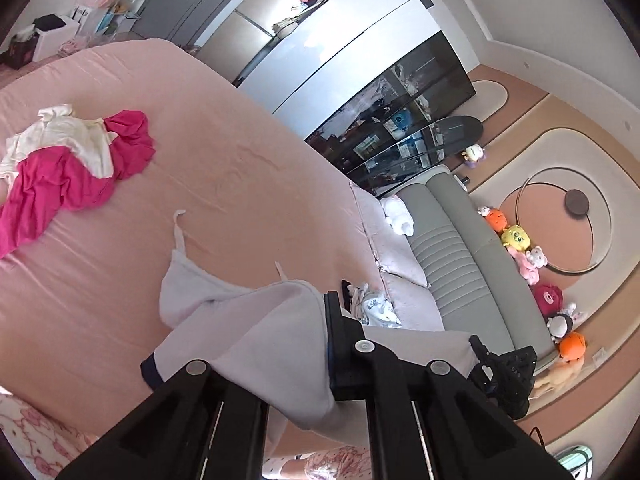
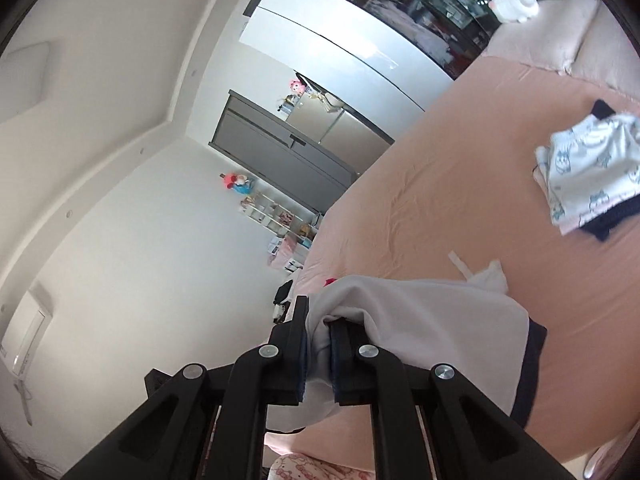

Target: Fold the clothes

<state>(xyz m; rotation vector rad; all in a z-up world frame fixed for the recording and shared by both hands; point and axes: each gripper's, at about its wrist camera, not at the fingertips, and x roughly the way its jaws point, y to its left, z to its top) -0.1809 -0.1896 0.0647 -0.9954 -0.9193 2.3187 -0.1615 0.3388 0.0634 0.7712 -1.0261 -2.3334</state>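
A pale lilac garment with dark navy cuffs and white drawstrings [image 1: 248, 320] hangs over the pink bed [image 1: 224, 128], held up by both grippers. My left gripper [image 1: 316, 344] is shut on one edge of it; the cloth drapes over and hides the left finger. My right gripper [image 2: 318, 356] is shut on a bunched edge of the same garment [image 2: 432, 312]. In the left wrist view the right gripper [image 1: 504, 372] shows at the garment's far end. A crumpled magenta garment [image 1: 72, 176] and a white one [image 1: 68, 136] lie at the far left of the bed.
A folded white cat-print garment on navy cloth [image 2: 588, 172] lies on the bed near the pillows [image 1: 400, 288]. A grey headboard [image 1: 460, 248] with plush toys [image 1: 520, 240], a wardrobe [image 1: 352, 48] and shelves [image 2: 276, 216] surround the bed.
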